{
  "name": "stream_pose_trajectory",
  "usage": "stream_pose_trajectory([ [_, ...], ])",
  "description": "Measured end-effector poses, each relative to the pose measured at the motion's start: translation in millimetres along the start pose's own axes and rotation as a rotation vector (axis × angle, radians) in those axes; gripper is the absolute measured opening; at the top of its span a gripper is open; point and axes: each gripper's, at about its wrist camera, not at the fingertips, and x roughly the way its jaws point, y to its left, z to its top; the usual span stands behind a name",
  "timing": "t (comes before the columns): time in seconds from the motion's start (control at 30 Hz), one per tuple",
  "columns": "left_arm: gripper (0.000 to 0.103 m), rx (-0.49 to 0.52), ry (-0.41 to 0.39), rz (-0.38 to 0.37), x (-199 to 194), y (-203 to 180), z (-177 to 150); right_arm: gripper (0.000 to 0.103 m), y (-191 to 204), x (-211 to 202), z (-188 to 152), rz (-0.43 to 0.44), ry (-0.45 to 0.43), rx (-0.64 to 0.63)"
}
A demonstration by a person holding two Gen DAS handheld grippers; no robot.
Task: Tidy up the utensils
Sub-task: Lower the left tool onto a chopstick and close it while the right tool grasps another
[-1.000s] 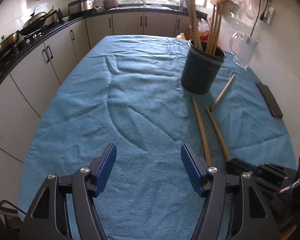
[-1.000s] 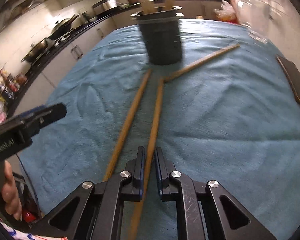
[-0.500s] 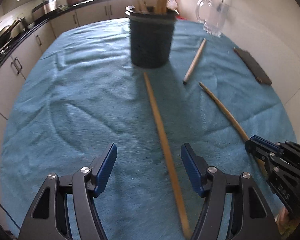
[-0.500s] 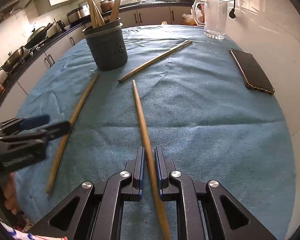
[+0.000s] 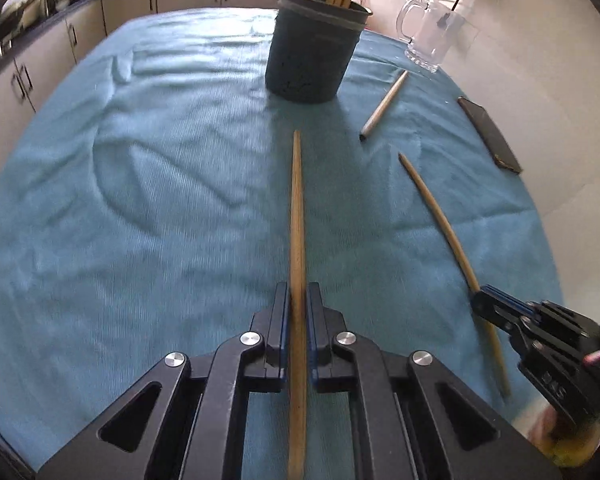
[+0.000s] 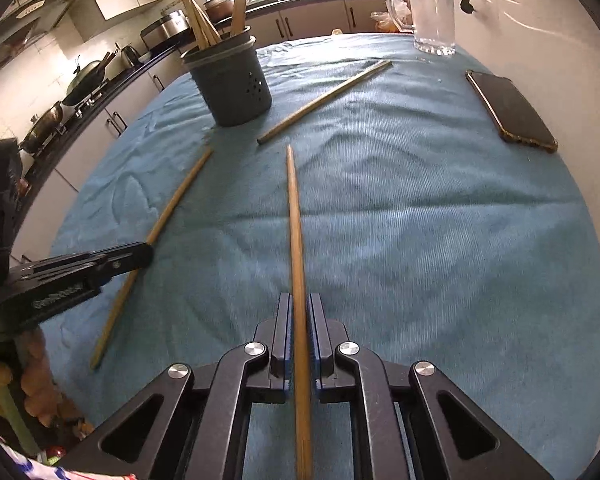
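Three wooden chopsticks are off the blue cloth-covered table or on it. My left gripper is closing on the left chopstick, and its pads press the chopstick's sides; the right wrist view shows that gripper from the side. My right gripper is shut on the right chopstick and also appears in the left wrist view. A third chopstick lies loose beside the dark utensil holder, which has several sticks standing in it.
A glass mug stands at the far right of the table. A dark phone lies near the right edge by the wall. Kitchen counters with pans run along the left. The blue cloth is wrinkled.
My left gripper came down over the left chopstick and went from wide open to shut on it. My right gripper kept its chopstick and shifted sideways with it.
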Motion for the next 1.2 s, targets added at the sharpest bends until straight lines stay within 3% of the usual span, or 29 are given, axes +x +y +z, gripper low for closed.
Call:
stream_pose_trajectory([
  [0.13,0.007,-0.026,0.038,-0.06,-11.2,8.0,-10.1,0.011,6.5,-4.2,-6.9,-0.022,-0.005,-0.057],
  [0.23,0.008,-0.019,0.022,-0.071,-22.2,8.3,-7.7,0.025,9.9,-3.2,-1.0,-0.037,-0.01,-0.071],
  [0.37,0.017,0.001,-0.004,-0.033,-22.8,5.3,11.7,0.026,9.1,8.4,17.6,-0.034,-0.001,-0.069],
  [0.6,0.017,0.042,0.011,-0.004,10.2,-4.0,49.0,0.026,8.0,36.4,55.4,-0.064,0.021,-0.109],
  [0.77,0.017,0.053,0.043,-0.002,31.2,-8.2,64.2,0.025,9.9,51.0,78.1,-0.082,0.025,-0.137],
  [0.97,0.017,0.05,0.023,-0.02,37.2,-5.3,75.5,0.022,14.9,62.0,91.4,-0.099,0.013,-0.164],
  [1.2,0.017,0.098,-0.018,0.005,37.4,-12.2,72.0,0.007,16.8,62.1,91.2,-0.094,-0.015,-0.147],
])
